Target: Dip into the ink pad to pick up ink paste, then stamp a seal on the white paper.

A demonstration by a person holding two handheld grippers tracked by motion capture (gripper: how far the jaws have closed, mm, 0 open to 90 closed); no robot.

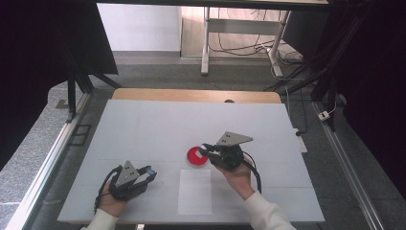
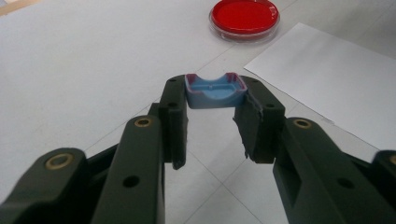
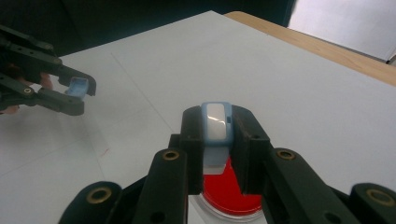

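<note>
I've got the dish (image 1: 196, 156) sitting mid-surface (image 1: 143, 124), sheet of paper (image 1: 195, 191) just in front of it by the near edge, left tool (image 1: 149, 173) left of the paper, right tool (image 1: 207, 148) over the dish.

A lab-like recording bay; a white-topped table (image 1: 143, 129) stands boxed in by black curtains (image 1: 43, 43) and dark metal frame rails (image 1: 76, 96) on grey carpet (image 1: 28, 158); loose cables (image 1: 249, 48) trail under a bench (image 1: 239, 28) behind; a red-filled petri dish (image 1: 195, 156) beside a white sheet (image 1: 195, 191) suits bench work
</note>
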